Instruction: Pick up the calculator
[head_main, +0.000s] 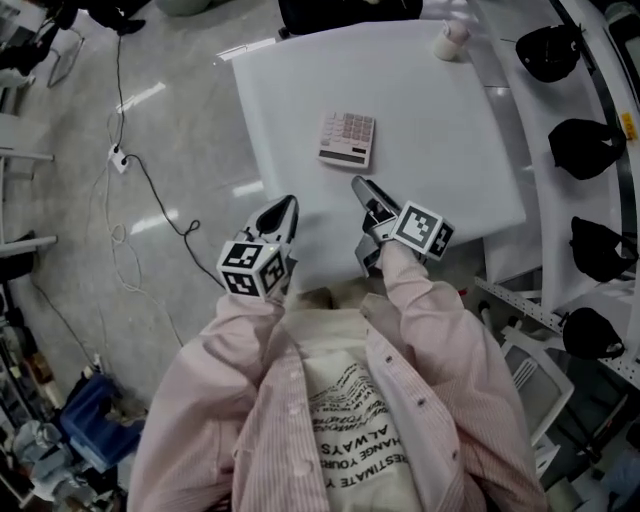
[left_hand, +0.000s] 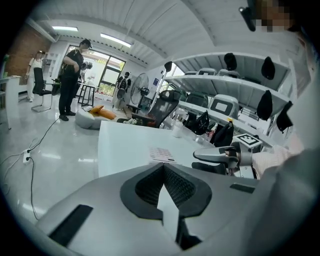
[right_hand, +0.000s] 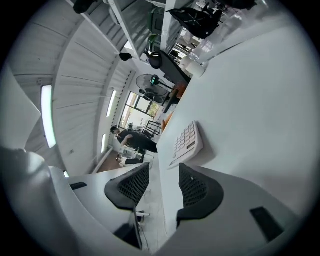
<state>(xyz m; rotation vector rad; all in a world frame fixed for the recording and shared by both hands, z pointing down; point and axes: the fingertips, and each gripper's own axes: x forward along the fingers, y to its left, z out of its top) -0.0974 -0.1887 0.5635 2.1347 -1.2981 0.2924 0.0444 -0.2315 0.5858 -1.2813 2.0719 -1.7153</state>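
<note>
Floor, 9 o'clock side of the head view: a black cable (head_main: 150, 180) runs across the glossy floor to a white power strip (head_main: 118, 158).

Left gripper (head_main: 284, 211): positioned at the near left edge of the white table (head_main: 440, 120), with its marker cube (head_main: 255, 268) toward the person. In the left gripper view its two black ribbed pads (left_hand: 176, 186) are pressed together with no gap, and nothing is between them.

Calculator (head_main: 347, 139): lies flat on the table, keys up, near the table's centre. It is free of both grippers. It sits at 1 o'clock from the left gripper and at roughly 12 o'clock from the right gripper, apart from both.

Right gripper (head_main: 368, 206): positioned over the near part of the table and rolled onto its side, with its marker cube (head_main: 422, 228) at 4 o'clock from its tip. In the right gripper view the jaws stand apart with a clear gap. The gap is empty, and the calculator shows on the table just beyond the pads.

Far table corner, 1 o'clock from the calculator: a small white container (head_main: 452, 41) stands upright.

Right side, 3 o'clock: black caps (head_main: 583, 146) sit in a row along a white rack.

Bottom of the head view, 6 o'clock: the person's pink striped sleeves (head_main: 430, 340) lead to both grippers.
</note>
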